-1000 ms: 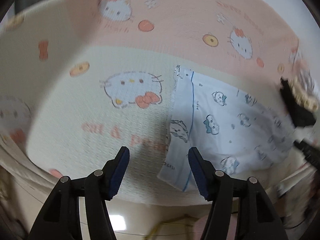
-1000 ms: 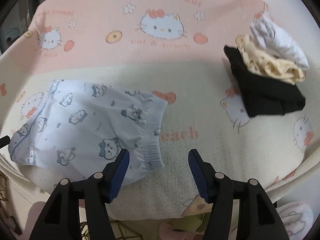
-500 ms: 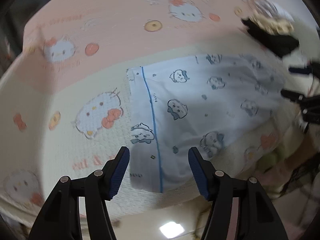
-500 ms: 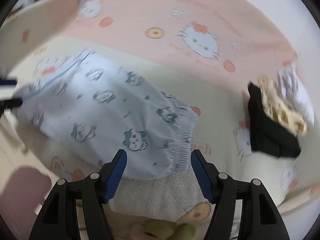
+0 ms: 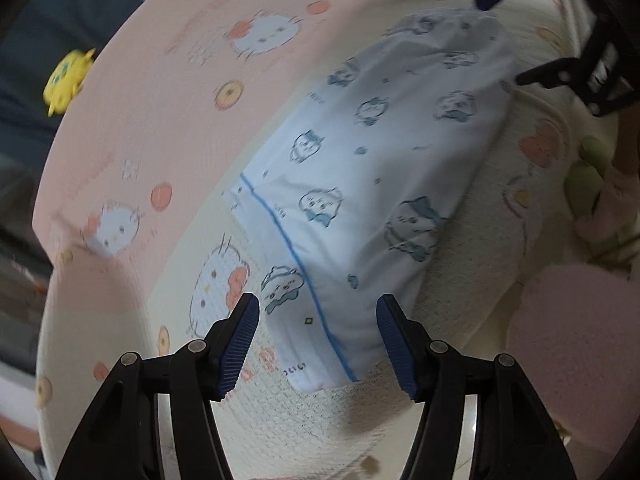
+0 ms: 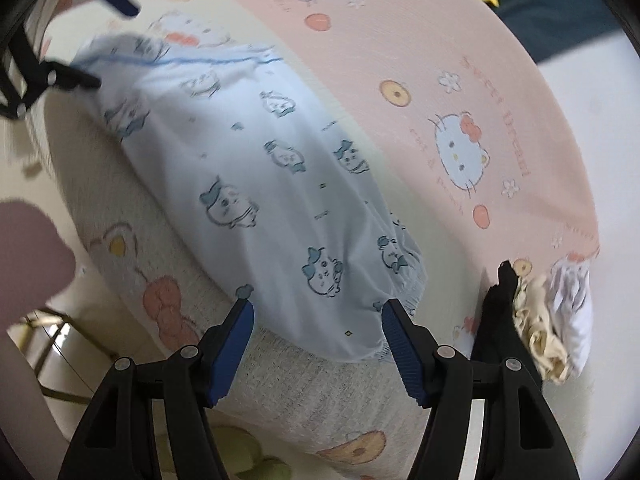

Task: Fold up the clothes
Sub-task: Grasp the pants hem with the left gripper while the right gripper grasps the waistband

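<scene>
A pale blue pair of shorts (image 5: pixel 372 184) printed with small cartoon animals lies flat on a cat-print blanket (image 5: pixel 168 128) that is pink on the far side and cream on the near side. The left gripper (image 5: pixel 318 340) has its jaws apart and empty; the hem corner of the shorts, with its blue piping line, shows in the gap between its blue pads, just ahead of them and untouched. To its left lies bare cream blanket; below its fingers the blanket's near edge drops away.

The right gripper (image 6: pixel 318 344) is likewise parted with nothing gripped, and the gathered elastic waistband corner of the shorts (image 6: pixel 256 184) lies between and just ahead of its pads. To its right, apart from the shorts, is a pile of folded clothes (image 6: pixel 536 320), black, yellow-patterned and white. Bare pink blanket (image 6: pixel 460 80) stretches beyond. Each gripper shows at the far end of the shorts in the other's view.
</scene>
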`<state>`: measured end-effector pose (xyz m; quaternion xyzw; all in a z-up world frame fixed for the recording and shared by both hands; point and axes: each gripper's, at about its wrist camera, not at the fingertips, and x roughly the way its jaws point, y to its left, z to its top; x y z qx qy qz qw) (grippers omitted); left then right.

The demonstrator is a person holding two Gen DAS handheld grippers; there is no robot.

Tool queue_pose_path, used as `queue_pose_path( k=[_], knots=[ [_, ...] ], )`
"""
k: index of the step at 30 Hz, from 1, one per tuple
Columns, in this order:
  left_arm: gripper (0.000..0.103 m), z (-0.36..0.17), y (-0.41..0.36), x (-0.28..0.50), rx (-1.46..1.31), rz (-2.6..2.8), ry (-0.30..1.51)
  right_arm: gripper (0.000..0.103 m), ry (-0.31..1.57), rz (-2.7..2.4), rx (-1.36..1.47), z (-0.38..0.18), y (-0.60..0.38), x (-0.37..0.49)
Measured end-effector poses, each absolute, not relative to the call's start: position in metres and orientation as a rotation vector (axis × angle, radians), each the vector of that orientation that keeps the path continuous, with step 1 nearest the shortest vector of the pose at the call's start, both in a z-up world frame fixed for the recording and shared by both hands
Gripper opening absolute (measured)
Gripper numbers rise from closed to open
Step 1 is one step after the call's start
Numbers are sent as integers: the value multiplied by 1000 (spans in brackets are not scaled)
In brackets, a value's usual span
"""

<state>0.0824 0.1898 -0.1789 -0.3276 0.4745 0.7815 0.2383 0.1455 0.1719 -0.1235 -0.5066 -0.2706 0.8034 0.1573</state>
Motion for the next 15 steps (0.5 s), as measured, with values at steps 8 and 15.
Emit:
queue_pose_path(
  k=[8,15],
  knots=[
    [58,-198,200,101,-862,1986,1431,66,-866,2281,-1487,-137,163,142],
    [59,-216,194,106,-802,1968,1566,66,-920,2226,-1481,-149,165,146]
  ],
)
